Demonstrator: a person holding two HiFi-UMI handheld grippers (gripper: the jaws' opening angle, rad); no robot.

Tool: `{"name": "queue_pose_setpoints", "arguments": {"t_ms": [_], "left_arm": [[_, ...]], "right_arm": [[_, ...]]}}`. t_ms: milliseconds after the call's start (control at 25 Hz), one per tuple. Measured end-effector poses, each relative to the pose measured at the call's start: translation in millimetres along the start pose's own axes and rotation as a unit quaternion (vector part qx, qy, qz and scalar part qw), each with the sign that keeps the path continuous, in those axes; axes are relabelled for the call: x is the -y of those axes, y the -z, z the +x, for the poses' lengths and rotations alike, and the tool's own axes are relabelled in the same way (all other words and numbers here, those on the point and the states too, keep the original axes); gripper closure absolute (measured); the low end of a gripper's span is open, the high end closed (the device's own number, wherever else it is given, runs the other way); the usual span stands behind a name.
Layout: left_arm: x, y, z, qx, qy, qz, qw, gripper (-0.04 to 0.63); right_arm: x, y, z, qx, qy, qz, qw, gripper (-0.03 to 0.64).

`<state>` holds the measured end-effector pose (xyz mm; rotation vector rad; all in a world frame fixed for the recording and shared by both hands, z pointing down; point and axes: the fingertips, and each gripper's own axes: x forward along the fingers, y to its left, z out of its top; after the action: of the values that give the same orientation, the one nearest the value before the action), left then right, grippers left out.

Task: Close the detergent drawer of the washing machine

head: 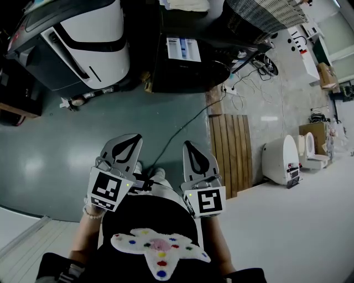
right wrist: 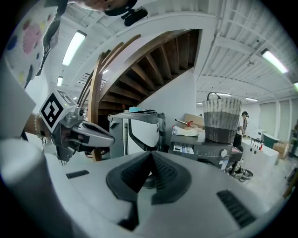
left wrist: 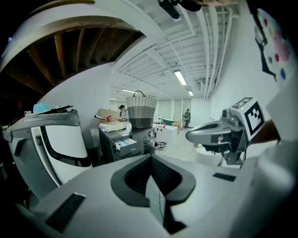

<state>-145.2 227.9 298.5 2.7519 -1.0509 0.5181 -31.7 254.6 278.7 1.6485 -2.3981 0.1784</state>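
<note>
The dark washing machine (head: 191, 69) stands across the grey floor, a few steps ahead of me. Its detergent drawer (head: 183, 48) is pulled out, white with blue inside. The drawer (left wrist: 125, 144) shows small in the left gripper view and also in the right gripper view (right wrist: 182, 149). My left gripper (head: 131, 139) and right gripper (head: 188, 145) are held side by side near my body, both shut and empty, far from the machine. Each shows in the other's view: right gripper (left wrist: 219, 135), left gripper (right wrist: 79, 132).
A wicker basket (head: 265, 16) and folded cloth sit on top of the machine. A large white and black appliance (head: 83, 38) stands to the left. Wooden slats (head: 229, 149) lie on the floor at right, with white toilets (head: 282, 160) beyond and cables (head: 243, 83) by the machine.
</note>
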Motion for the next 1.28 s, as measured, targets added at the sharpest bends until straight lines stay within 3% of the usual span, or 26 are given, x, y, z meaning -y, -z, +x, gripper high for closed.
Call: {"name": "queue_pose_setpoints", "arguments": {"t_ms": [560,760,1280], "left_arm": [[5.7,-3.5,5.3,0.002,-0.012,0.006,0.9999,0.586],[11.2,-9.4,9.5,0.007,-0.022,0.008,0.9997,0.586],[40.0,-14.2,13.9,0.018,-0.049,0.001,0.9987,0.586]], "right_arm": [[8.8,3.4,-3.3,0.009,-0.005,0.007,1.000,0.617],[6.4,2.2,-7.6,0.011,-0.025,0.007,1.000,0.617],[41.9,11.4,-36.6,0.027,-0.015,-0.012,0.999,0.615]]}}
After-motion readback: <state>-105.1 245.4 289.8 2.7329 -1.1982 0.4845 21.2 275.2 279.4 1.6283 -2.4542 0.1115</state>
